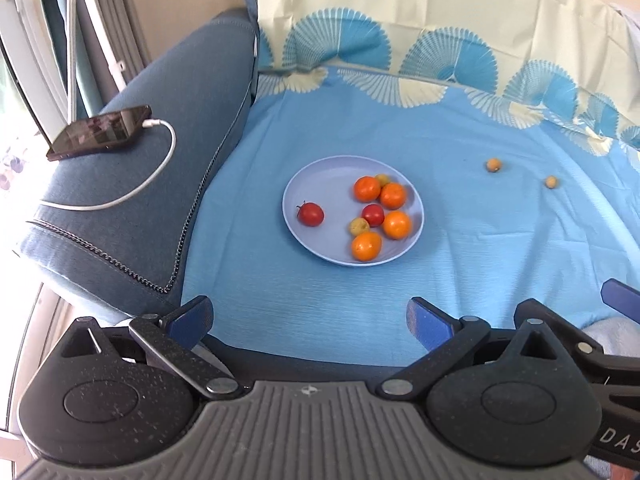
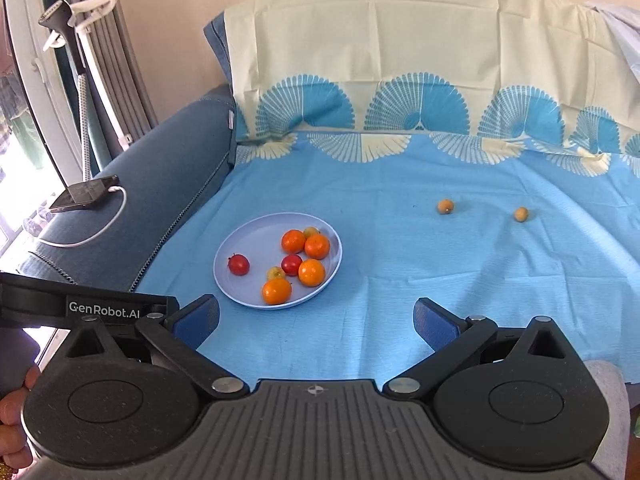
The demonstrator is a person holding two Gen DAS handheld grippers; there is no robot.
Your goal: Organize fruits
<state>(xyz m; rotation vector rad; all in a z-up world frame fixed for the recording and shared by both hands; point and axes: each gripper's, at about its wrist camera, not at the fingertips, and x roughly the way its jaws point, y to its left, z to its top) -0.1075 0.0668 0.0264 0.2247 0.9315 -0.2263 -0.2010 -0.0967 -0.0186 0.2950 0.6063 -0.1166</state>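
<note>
Fruit (image 1: 366, 216), orange, red and yellowish, fills a lilac plate (image 1: 298, 188); both grippers' fingers (image 2: 200, 314) gape wide, empty.

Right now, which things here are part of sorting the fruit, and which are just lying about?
Part of the job:
plate
oranges
red fruits
two small fruits on the cloth

Lying about:
phone
charging cable
sofa arm

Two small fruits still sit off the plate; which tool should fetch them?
Right, probably. The two loose fruits lie right of the plate, on the right tool's side; it is open and empty.
</note>
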